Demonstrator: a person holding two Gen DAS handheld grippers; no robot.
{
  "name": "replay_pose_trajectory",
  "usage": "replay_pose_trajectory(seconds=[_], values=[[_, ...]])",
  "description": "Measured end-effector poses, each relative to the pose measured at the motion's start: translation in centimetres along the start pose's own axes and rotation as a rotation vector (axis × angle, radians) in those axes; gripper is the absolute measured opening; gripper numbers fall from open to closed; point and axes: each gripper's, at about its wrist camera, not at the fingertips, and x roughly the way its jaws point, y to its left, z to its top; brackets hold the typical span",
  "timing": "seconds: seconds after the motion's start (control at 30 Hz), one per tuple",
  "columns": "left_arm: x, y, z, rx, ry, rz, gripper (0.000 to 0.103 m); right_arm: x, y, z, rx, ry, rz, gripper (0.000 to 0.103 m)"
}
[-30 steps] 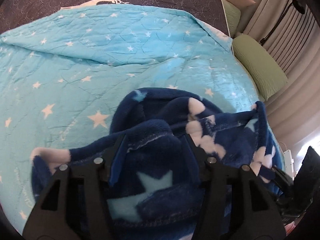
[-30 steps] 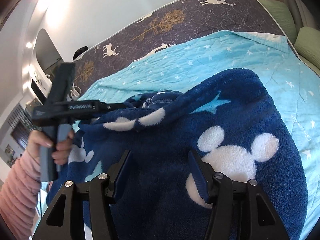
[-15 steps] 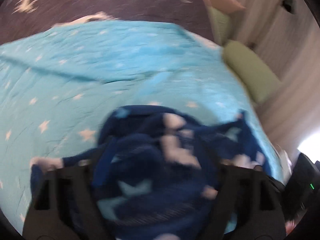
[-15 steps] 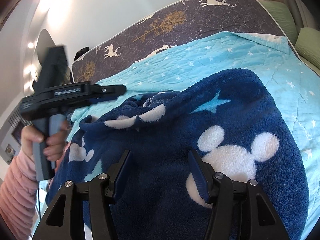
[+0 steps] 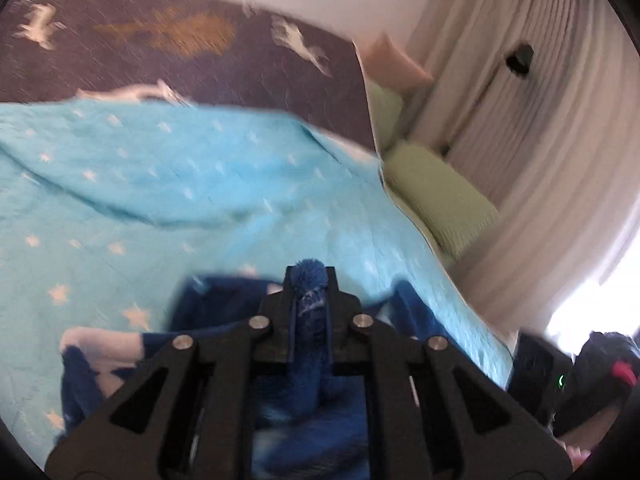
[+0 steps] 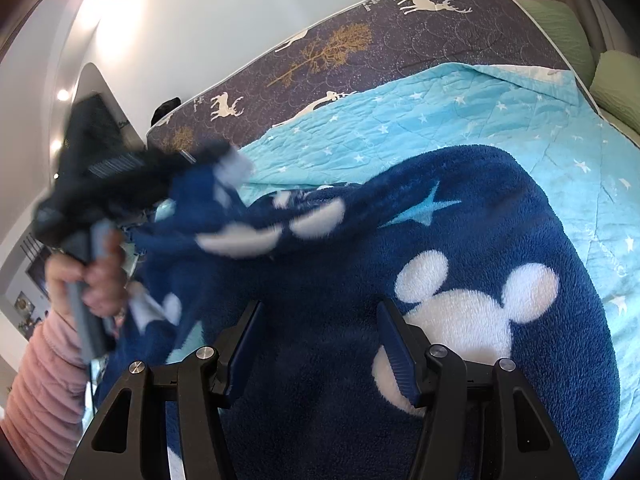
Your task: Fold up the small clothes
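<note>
Two handheld grippers work on a navy-blue fleece garment with white mouse-head shapes and pale blue stars (image 6: 460, 264), which lies on a turquoise quilt with white stars (image 6: 480, 120) spread over the bed.

The left gripper (image 5: 310, 280) is clamped tight on a bunched fold of the fleece, a tuft poking out between its tips. A second ago its fingers stood wide apart around the cloth; now they have come together and lifted a part of it. Seen from the right wrist, that gripper and the raised fabric near the bed's left edge are smeared by motion, so the exact grip point is hard to make out. The left hand (image 6: 100, 276), in a pink sleeve, is only partly visible behind the handle.

The right gripper (image 6: 324, 344) has its fingers spread apart just above the fleece, holding nothing, as it did before.

Much of the left wrist view is blurred. Beyond the quilt lies a dark bedspread with white deer and gold trees (image 6: 360, 52). Green pillows (image 5: 440, 196) sit along the bed's right edge, beside pale curtains (image 5: 540, 140).
</note>
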Motion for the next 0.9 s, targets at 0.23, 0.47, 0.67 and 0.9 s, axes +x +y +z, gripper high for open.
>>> replay_pose_trajectory(seconds=[0.23, 0.47, 0.67, 0.9], values=[[-1.5, 2.5, -0.9, -0.096, 0.064, 0.144, 0.059, 0.0, 0.1, -0.2, -0.005, -0.004, -0.002, 0.059], [-6.8, 1.2, -6.4, 0.115, 0.145, 0.326, 0.06, -0.1, 0.5, 0.3, -0.006, 0.013, -0.02, 0.059], [-7.4, 2.2, -7.8, 0.119, 0.211, 0.268, 0.06, 1.2, 1.9, 3.1, -0.038, 0.106, -0.041, 0.059], [0.3, 4.1, -6.4, 0.151, 0.238, 0.496, 0.06, 7.0, 1.9, 8.8, 0.004, 0.205, -0.098, 0.059]])
